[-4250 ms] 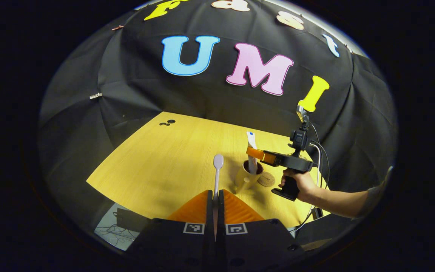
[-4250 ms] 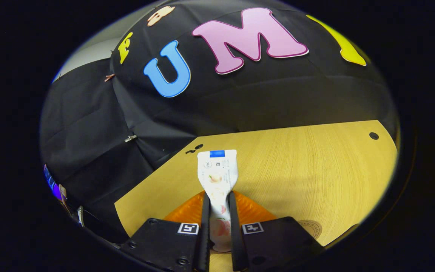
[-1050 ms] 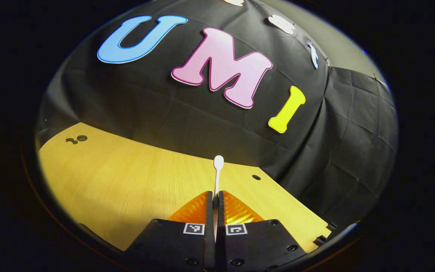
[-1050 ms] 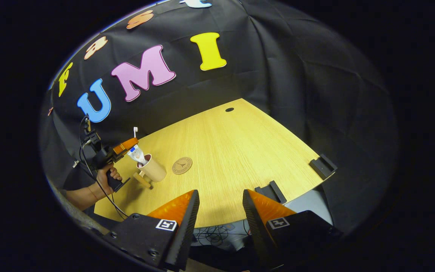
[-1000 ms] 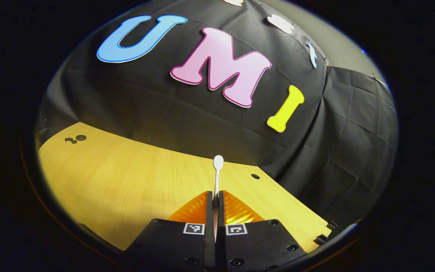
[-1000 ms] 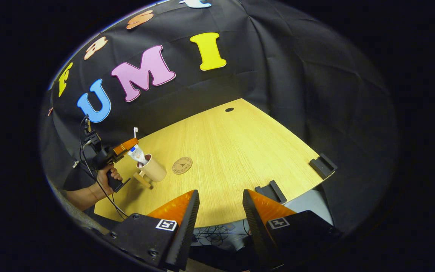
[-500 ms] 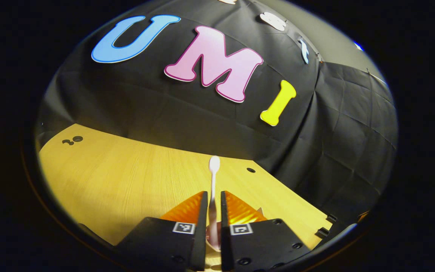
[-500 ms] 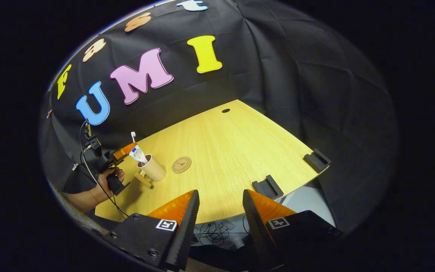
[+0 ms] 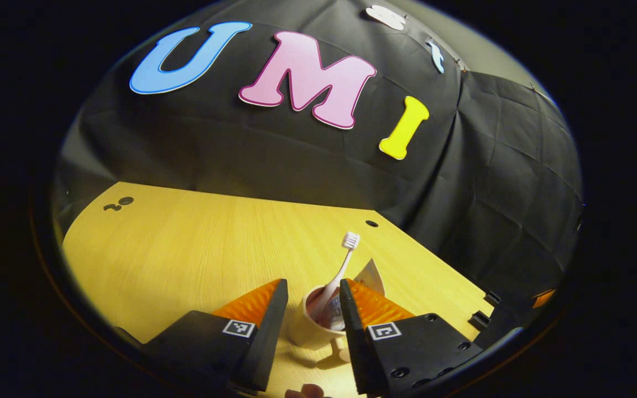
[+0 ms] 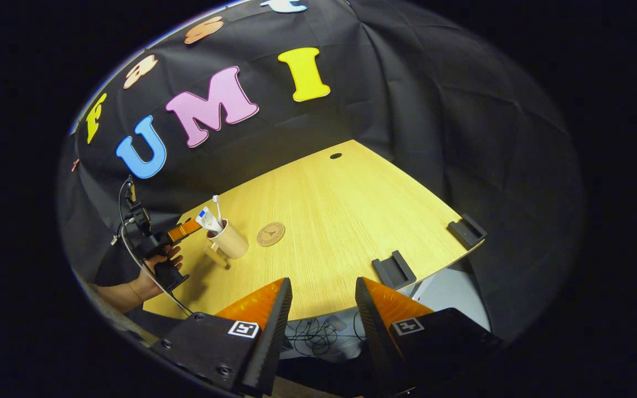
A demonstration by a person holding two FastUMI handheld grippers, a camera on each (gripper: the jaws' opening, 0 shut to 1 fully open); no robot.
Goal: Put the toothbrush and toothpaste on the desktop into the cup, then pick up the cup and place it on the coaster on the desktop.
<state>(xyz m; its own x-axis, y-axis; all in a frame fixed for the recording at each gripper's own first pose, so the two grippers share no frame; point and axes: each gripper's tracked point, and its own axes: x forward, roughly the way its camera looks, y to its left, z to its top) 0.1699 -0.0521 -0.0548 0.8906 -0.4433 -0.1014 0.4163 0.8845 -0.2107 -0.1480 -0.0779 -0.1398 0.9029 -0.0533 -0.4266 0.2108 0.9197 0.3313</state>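
Standing: the cup [image 9: 310, 326] sat upright on the desktop [image 9: 186, 249], just beyond the left gripper [image 9: 308, 323] and partly between its fingers, at the left near part of the desk in the right gripper view.
Contents: toothbrush [image 9: 336, 275] leaned in the cup, bristle head up and tilted right; toothpaste [image 9: 367, 275] stood beside it, flat crimped end poking above the rim.
Handle: a stub handle [image 9: 342, 352] stuck out on the near side of the cup.
Handling, judged: cup looked rigid and smooth-walled, probably light; tall contents made it top-heavy, so a tilt could spill them. Glazed wall might slip under ribbed pads.
Grip point, judged: across the cup body, below the rim, or on the handle; kept upright.
Left tongs: spread wide, touching nothing, one finger either side of the cup mouth.
Right tongs: right gripper [image 10: 318, 315] spread apart and empty, held near the front edge, well apart from the cup.
Coaster: round coaster [image 10: 271, 234] lay flat just right of the cup, not touching it, bare.
Hand: a hand [image 10: 159, 260] held the left gripper's grip.
Remaining, judged: lift and set on coaster.
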